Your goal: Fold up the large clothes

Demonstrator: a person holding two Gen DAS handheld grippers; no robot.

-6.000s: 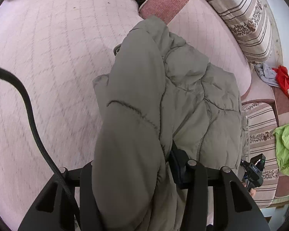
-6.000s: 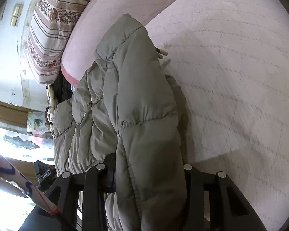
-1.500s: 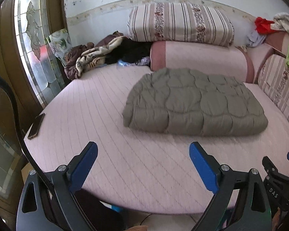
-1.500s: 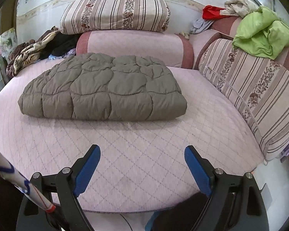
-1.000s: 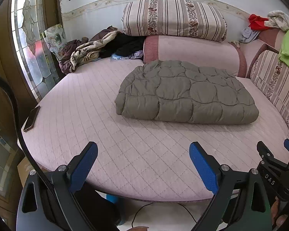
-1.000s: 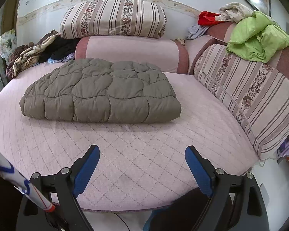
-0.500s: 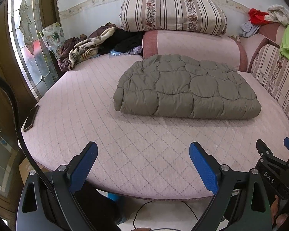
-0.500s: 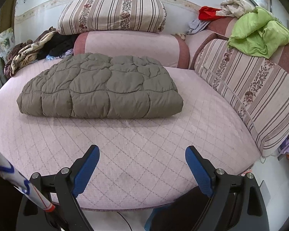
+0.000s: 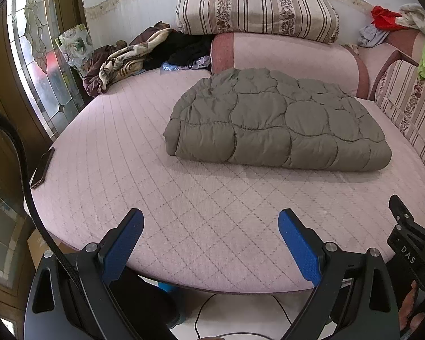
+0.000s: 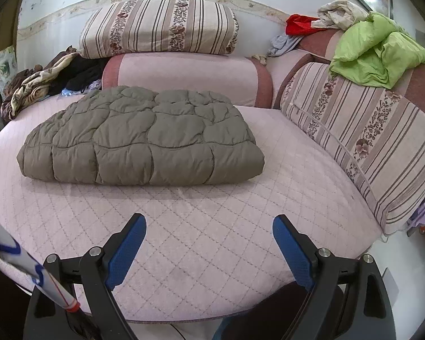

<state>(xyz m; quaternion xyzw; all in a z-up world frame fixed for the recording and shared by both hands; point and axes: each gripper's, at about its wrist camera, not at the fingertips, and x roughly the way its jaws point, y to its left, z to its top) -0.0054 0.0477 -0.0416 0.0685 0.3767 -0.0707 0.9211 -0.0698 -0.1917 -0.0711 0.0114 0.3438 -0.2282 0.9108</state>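
Note:
An olive quilted puffer coat (image 9: 277, 121) lies folded into a thick rectangle on the pink quilted bed (image 9: 144, 187); it also shows in the right wrist view (image 10: 141, 138). My left gripper (image 9: 211, 221) is open and empty, held above the bed's front edge, well short of the coat. My right gripper (image 10: 209, 226) is open and empty too, above the front edge (image 10: 212, 255), apart from the coat. The right gripper's body shows at the right of the left wrist view (image 9: 410, 243).
Striped pillows (image 10: 158, 28) and a pink bolster (image 10: 184, 79) line the back. A striped cushion (image 10: 368, 130) with a green garment (image 10: 379, 48) stands at the right. A heap of clothes (image 9: 127, 56) lies back left. A phone (image 9: 42, 167) rests on the bed's left edge by a glass door (image 9: 34, 65).
Six seconds ago both grippers were shut on the coat. Now it lies folded and both are open and drawn back. In the last second both views shifted only slightly.

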